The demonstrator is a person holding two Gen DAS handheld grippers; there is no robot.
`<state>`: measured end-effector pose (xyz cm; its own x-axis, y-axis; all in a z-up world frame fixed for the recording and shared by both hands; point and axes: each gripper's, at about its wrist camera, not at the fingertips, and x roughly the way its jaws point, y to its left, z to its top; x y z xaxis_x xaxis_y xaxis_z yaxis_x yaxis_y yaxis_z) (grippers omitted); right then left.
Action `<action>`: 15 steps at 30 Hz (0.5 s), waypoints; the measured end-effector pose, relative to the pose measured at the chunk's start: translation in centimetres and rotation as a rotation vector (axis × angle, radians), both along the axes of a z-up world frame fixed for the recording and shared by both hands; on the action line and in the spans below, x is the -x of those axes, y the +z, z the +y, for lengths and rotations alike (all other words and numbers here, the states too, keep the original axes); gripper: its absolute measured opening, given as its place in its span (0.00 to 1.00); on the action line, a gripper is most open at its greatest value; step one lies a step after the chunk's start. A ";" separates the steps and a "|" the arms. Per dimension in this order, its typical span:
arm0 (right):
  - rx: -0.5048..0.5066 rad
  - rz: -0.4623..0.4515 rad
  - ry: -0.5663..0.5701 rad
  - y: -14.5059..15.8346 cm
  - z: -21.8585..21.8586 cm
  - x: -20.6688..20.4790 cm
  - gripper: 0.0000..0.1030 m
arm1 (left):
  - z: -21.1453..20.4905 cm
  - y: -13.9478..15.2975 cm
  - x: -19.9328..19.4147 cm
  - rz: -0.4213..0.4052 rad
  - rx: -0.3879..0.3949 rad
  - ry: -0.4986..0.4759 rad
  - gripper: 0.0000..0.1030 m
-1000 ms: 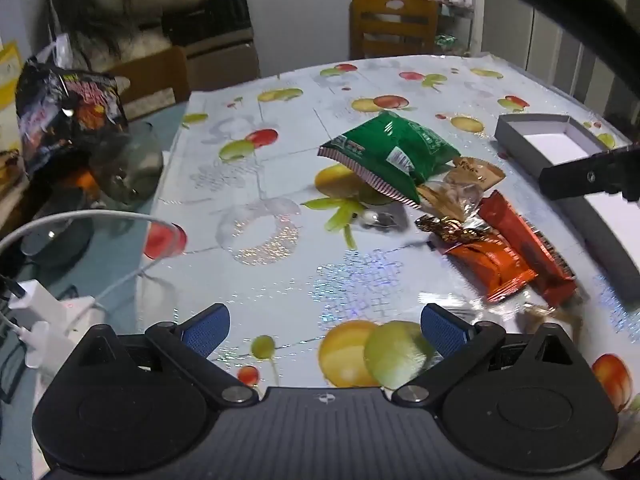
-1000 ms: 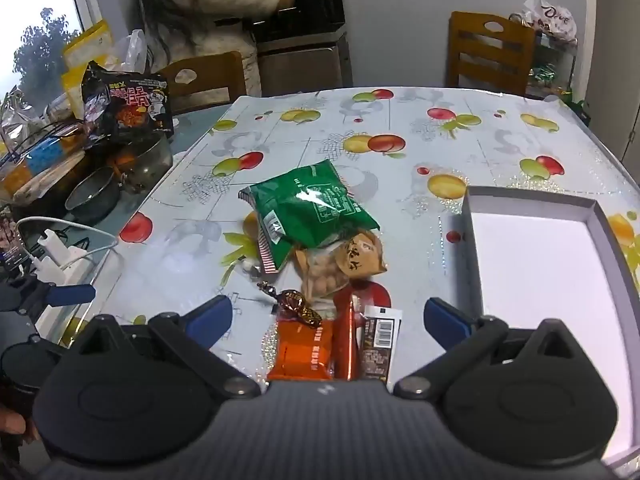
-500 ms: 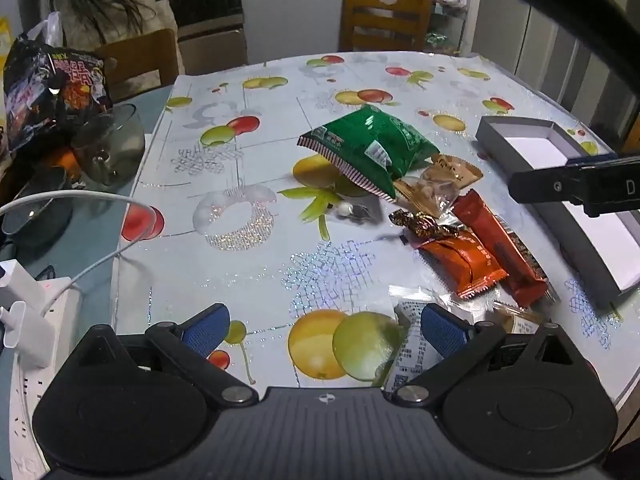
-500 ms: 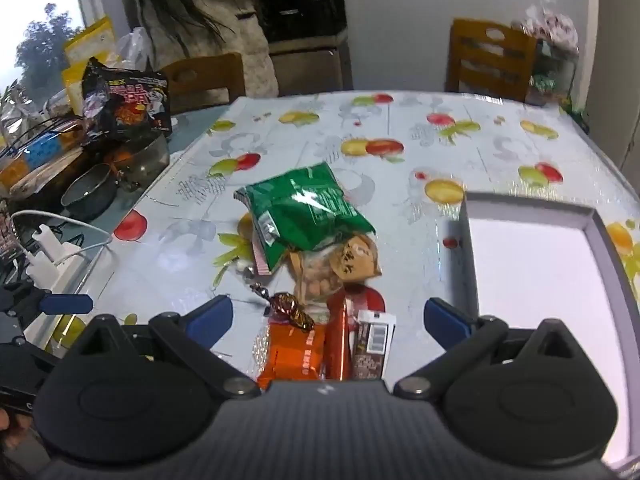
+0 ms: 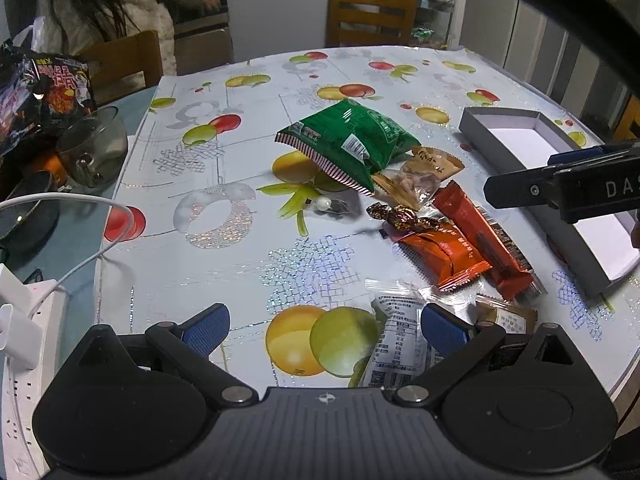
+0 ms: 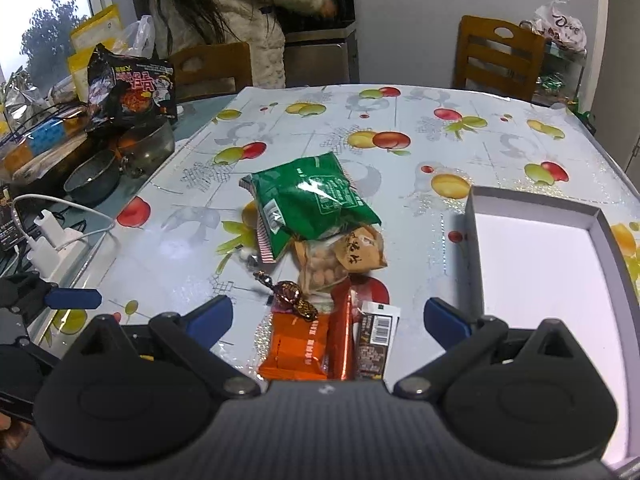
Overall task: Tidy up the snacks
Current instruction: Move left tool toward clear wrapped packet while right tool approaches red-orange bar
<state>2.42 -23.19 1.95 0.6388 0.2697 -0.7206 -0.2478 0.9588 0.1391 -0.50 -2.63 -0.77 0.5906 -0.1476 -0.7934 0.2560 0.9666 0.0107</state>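
Snacks lie in a loose pile on the fruit-print tablecloth: a green bag (image 5: 352, 142) (image 6: 308, 200), a clear peanut pack (image 5: 416, 178) (image 6: 340, 258), a wrapped candy (image 5: 404, 216) (image 6: 292, 296), an orange pack (image 5: 440, 254) (image 6: 296, 348) and a red-orange bar (image 5: 476, 228) (image 6: 340, 336). A white-labelled packet (image 5: 396, 348) lies near the table's front edge. An empty grey box (image 5: 516, 120) (image 6: 536, 264) sits to the right. My left gripper (image 5: 324, 326) hangs open above the white packet. My right gripper (image 6: 326, 318) is open over the orange pack and bar.
At the left edge are a glass bowl (image 5: 92, 146), a black noodle bag (image 6: 132, 86), pans and a white power strip with cable (image 5: 24, 312). A person in a pale coat (image 6: 240, 12) stands behind wooden chairs (image 6: 496, 60) at the far side.
Both grippers have drawn back toward the near edge, bringing the white packet into the left view. Both stay open. The person at the back has shifted.
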 end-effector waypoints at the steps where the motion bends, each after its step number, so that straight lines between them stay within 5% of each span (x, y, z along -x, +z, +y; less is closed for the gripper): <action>1: 0.001 0.003 -0.004 0.0 -0.1 0.0 1.00 | -0.1 0.0 0.0 0.000 0.001 -0.002 1.00; 15: 0.025 0.028 -0.033 -0.6 -0.6 -0.4 1.00 | -1.1 0.0 -0.3 -0.012 0.004 -0.029 0.98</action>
